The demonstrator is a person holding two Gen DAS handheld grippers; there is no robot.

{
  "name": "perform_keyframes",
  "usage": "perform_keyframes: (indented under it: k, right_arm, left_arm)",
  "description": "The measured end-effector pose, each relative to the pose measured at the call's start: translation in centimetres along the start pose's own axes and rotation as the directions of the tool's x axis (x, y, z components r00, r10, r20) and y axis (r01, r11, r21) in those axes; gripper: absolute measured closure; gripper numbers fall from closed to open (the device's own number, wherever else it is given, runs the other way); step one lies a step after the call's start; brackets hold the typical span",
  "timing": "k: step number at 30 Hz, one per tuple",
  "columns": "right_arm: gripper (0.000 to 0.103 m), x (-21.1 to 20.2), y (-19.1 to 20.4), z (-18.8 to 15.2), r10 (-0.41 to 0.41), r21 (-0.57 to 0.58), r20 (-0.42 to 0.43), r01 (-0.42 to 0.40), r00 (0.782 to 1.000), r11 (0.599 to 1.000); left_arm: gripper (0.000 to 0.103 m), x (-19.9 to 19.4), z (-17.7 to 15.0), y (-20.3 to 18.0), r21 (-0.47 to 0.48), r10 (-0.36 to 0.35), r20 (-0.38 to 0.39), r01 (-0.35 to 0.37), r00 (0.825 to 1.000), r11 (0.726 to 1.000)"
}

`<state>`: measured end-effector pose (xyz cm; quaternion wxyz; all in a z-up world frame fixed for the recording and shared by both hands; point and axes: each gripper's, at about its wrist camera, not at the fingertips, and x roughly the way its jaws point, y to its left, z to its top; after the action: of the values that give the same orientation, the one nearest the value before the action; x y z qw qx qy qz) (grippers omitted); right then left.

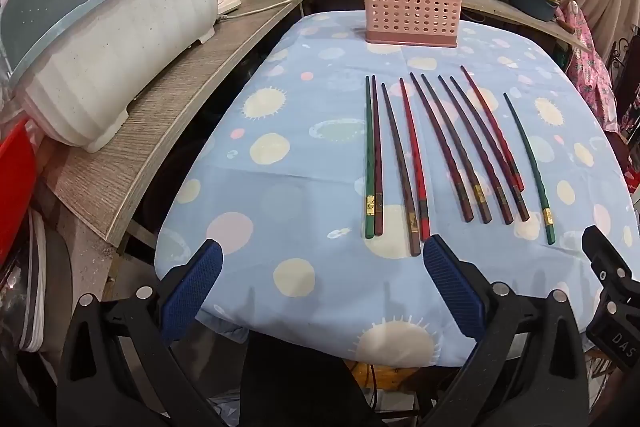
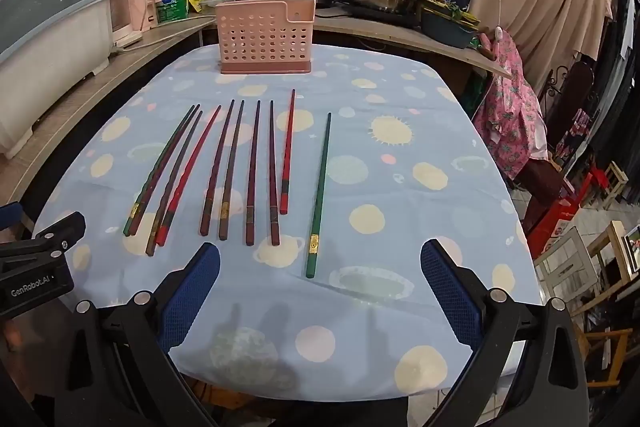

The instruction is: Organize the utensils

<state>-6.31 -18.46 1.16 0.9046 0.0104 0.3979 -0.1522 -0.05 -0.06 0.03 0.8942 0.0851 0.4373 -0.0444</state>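
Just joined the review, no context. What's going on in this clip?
A person holds two handheld grippers over a table with a blue dotted cloth. The left gripper and right gripper are both open and empty, near the table's front edge. Ten chopsticks lie in a rough row, one green chopstick apart to the right. The pink perforated utensil holder stands at the far end; none of them is in it yet.

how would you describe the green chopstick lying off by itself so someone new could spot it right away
Start at the table covered by a light blue cloth with pale dots, where the pink perforated plastic holder stands at the far end. In front of it lies a row of dark red and brown chopsticks. The lone green chopstick with a gold band lies right of that row, apart from it, touching nothing.
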Motion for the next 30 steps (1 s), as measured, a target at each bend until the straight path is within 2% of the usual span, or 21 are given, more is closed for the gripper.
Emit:
perform_keyframes:
  k: [9,30]
  right_arm:
    - [0.007,-1.7,0.0,-0.6,-0.008,-0.011,0.019,0.009,1.0,1.0]
    - [0.007,-1.5,-0.2,0.2,-0.003,0.026,0.009,0.003,1.0,1.0]
  left_arm:
    - [0.007,-1.0,-0.3,-0.4,0.014,-0.012,0.006,0.012,1.0,1.0]
    - [0.007,-0.8,0.1,0.1,-0.001,-0.011,-0.008,0.011,1.0,1.0]
